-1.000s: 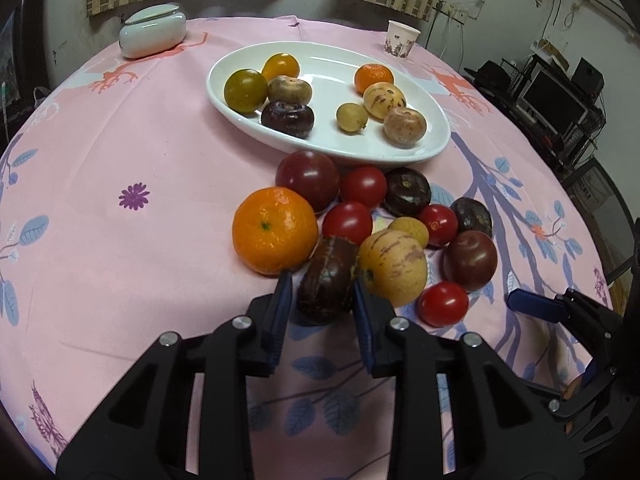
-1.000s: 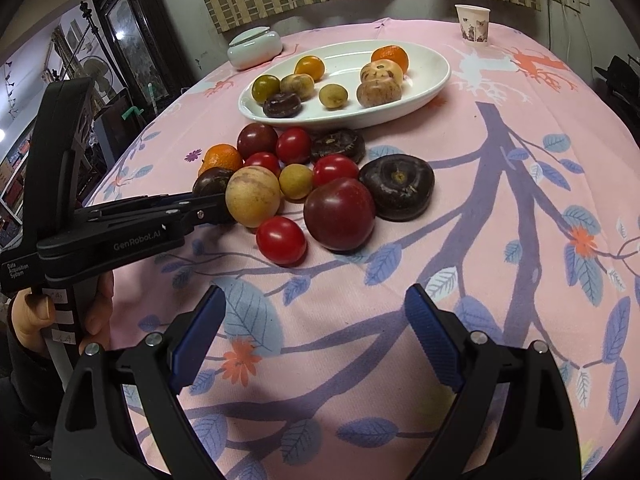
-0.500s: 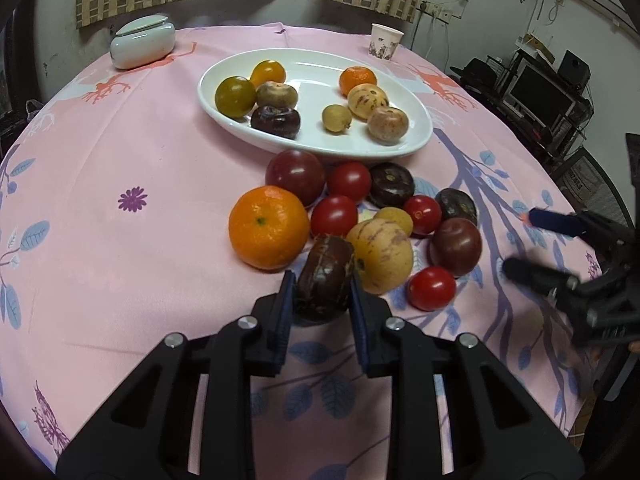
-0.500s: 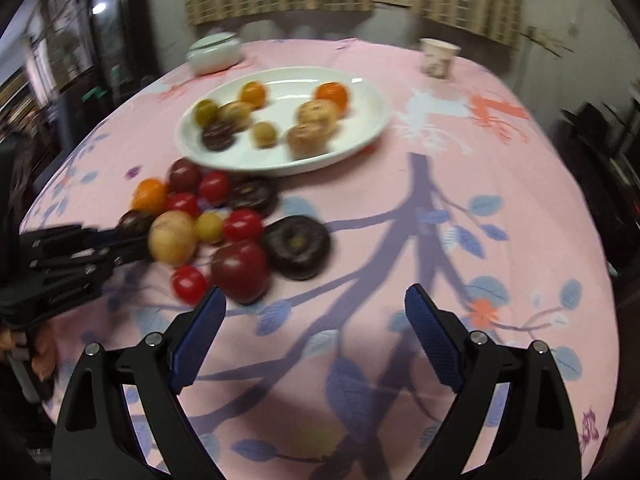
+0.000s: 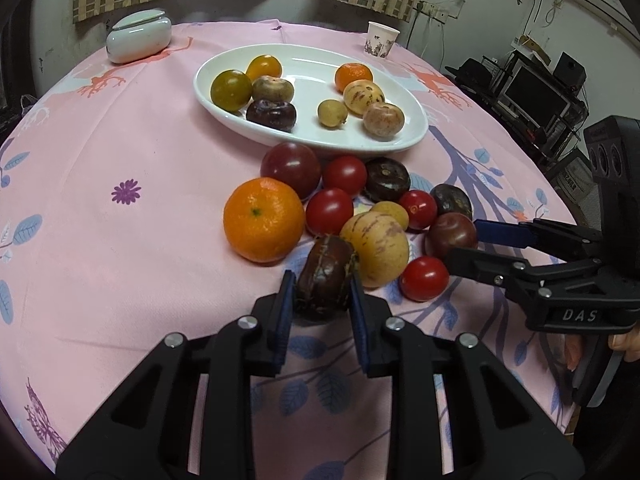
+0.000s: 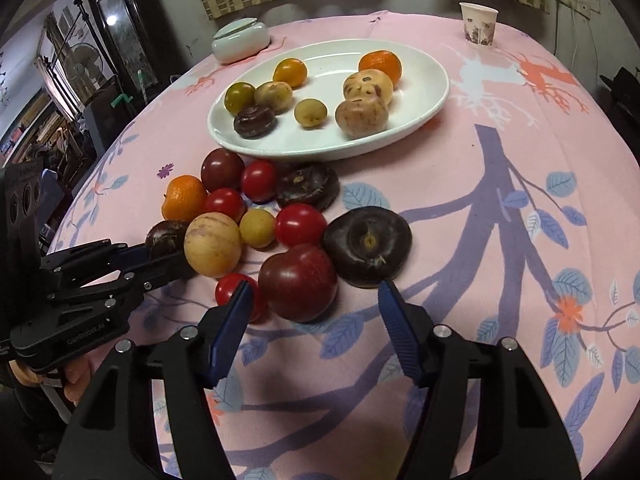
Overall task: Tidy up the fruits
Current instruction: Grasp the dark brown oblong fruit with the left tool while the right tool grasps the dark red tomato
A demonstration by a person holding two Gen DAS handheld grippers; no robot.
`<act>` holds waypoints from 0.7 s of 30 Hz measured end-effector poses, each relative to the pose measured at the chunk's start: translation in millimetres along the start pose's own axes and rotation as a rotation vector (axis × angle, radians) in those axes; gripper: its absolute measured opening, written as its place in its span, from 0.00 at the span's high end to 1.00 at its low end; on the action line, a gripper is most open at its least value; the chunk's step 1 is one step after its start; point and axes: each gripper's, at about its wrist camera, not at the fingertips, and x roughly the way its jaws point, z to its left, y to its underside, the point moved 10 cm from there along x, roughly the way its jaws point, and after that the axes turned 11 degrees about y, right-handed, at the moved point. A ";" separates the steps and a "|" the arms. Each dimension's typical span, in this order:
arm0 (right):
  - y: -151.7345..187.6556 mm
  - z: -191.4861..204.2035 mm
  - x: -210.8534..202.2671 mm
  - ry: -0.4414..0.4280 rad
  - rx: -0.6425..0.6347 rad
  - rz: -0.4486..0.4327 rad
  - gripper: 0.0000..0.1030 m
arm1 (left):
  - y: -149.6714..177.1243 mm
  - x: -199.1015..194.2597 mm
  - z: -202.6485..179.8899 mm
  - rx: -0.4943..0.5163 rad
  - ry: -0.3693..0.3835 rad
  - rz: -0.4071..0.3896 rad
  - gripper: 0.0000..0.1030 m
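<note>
A pile of loose fruit lies on the pink cloth in front of a white oval plate [image 5: 416,136] [image 6: 440,92] that holds several more. My left gripper [image 5: 320,300] [image 6: 160,252] is shut on a dark brown-purple fruit [image 5: 324,276] at the near edge of the pile, beside a large orange [image 5: 264,224] and a striped yellow fruit [image 5: 378,244]. My right gripper [image 6: 315,292] [image 5: 476,244] is closing, with a dark red round fruit [image 6: 298,282] [image 5: 452,236] between its jaws. The pads are still off it. A small red tomato [image 6: 232,290] sits by the left pad.
A flat dark purple fruit [image 6: 368,244] lies just right of the dark red one. A paper cup [image 6: 478,24] and a white lidded dish [image 6: 240,38] stand at the far side of the table. Electronics fill shelves [image 5: 536,92] beyond the table's right edge.
My right gripper has come up to the pile and its jaws have narrowed around the dark red fruit. The left gripper keeps its hold on the dark fruit in the same place.
</note>
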 end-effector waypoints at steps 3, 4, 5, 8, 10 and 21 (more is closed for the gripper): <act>-5.2 -1.6 4.1 0.012 0.025 0.006 0.36 | 0.2 0.5 0.4 -0.009 0.010 0.000 0.74; -5.9 -1.5 4.5 0.021 0.025 0.005 0.36 | 0.2 0.8 0.6 -0.013 0.014 0.000 0.74; -6.0 -1.2 4.5 0.031 0.019 0.006 0.37 | 0.5 1.3 1.1 -0.017 0.018 0.002 0.74; -6.5 1.5 -0.7 0.049 -0.001 0.003 0.47 | 0.6 1.4 0.3 -0.014 0.015 0.003 0.74; -3.6 6.8 -3.9 0.064 -0.027 0.003 0.54 | 1.0 1.4 -0.4 -0.007 0.008 0.005 0.74; -17.5 7.6 15.1 0.056 -0.004 0.030 0.55 | 1.0 1.7 -0.1 -0.005 0.006 0.006 0.75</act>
